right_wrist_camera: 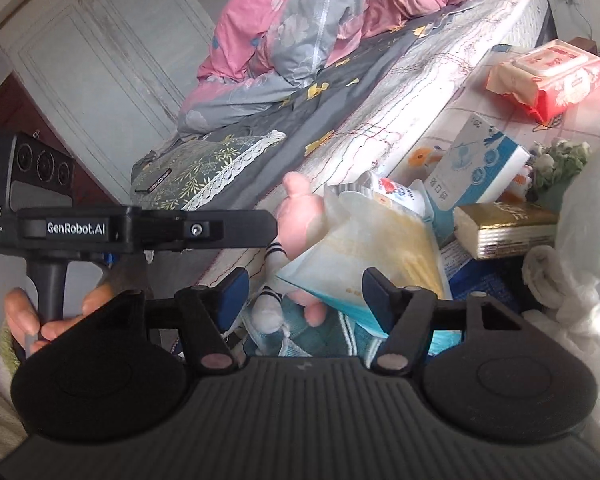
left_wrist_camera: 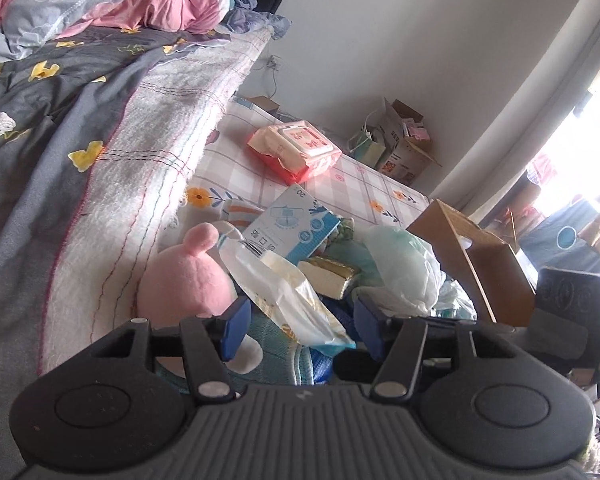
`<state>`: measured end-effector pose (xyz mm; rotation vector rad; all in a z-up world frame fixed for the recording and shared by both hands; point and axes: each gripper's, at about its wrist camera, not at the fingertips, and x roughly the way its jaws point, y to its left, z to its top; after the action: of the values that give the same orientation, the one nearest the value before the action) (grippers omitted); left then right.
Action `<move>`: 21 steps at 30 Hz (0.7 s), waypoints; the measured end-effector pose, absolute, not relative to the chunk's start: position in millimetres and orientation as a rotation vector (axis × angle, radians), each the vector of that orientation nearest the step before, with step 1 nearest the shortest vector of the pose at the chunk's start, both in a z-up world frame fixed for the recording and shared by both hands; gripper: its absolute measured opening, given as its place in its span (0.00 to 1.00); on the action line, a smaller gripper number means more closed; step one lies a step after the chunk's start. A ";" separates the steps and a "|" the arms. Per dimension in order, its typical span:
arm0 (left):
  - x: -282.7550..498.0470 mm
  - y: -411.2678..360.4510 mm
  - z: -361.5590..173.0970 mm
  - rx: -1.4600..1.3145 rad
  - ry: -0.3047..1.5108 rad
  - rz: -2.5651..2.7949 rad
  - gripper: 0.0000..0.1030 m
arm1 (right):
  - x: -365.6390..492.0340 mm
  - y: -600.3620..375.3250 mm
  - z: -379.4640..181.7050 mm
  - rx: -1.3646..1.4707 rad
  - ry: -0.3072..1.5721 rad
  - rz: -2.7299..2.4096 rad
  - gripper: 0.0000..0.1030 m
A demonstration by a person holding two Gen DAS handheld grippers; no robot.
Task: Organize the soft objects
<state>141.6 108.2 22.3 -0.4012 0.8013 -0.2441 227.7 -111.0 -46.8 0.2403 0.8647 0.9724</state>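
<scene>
Pink plush toy (left_wrist_camera: pixel 184 276) reads as light, soft and squashy; it should compress under the pads and not slip much. Best hold looks like the round body, or the thin striped leg (right_wrist_camera: pixel 275 258) if the body is too wide for the jaws. The ear nub at its top is a weaker hold.

Translucent plastic bag (left_wrist_camera: pixel 288 296) lies across the toy's right side: thin, crinkly, slick, probably light. It would slide or bunch if pinched flat, so a fold or edge is the better grab.

Left hand-held gripper (left_wrist_camera: pixel 296 328), lower centre of the left wrist view: jaws spread, nothing pinched. The toy sits just up-left of its left blue pad, against the mattress side (left_wrist_camera: pixel 148 168); the bag's lower end runs down between the pads, contact not clear.

Right hand-held gripper (right_wrist_camera: pixel 304 296), lower centre of the right wrist view: jaws spread, holding nothing. The bag's corner (right_wrist_camera: pixel 340 280) hangs between its pads, the toy's legs just behind. Whether the right pad touches the bag cannot be told.

Tissue pack (right_wrist_camera: pixel 508 228) and blue box (right_wrist_camera: pixel 476 160) lie at right, clear of both.
</scene>
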 end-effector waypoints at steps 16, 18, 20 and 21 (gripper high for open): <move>174.1 68.3 5.8 -0.255 0.874 -0.211 0.09 | 245.0 -158.5 -31.4 0.240 0.829 0.756 0.61; 170.4 69.2 8.7 -0.240 0.855 -0.206 0.06 | 249.4 -158.0 -33.6 0.278 0.845 0.759 0.61; 166.5 70.6 12.7 -0.227 0.844 -0.209 0.06 | 254.8 -157.9 -35.9 0.314 0.859 0.760 0.61; 164.4 71.2 14.5 -0.218 0.840 -0.208 0.06 | 258.0 -157.1 -36.8 0.337 0.870 0.762 0.61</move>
<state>164.4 71.2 14.5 -0.2176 0.8403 -0.2084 258.0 -157.1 -36.8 0.3369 0.8696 0.7625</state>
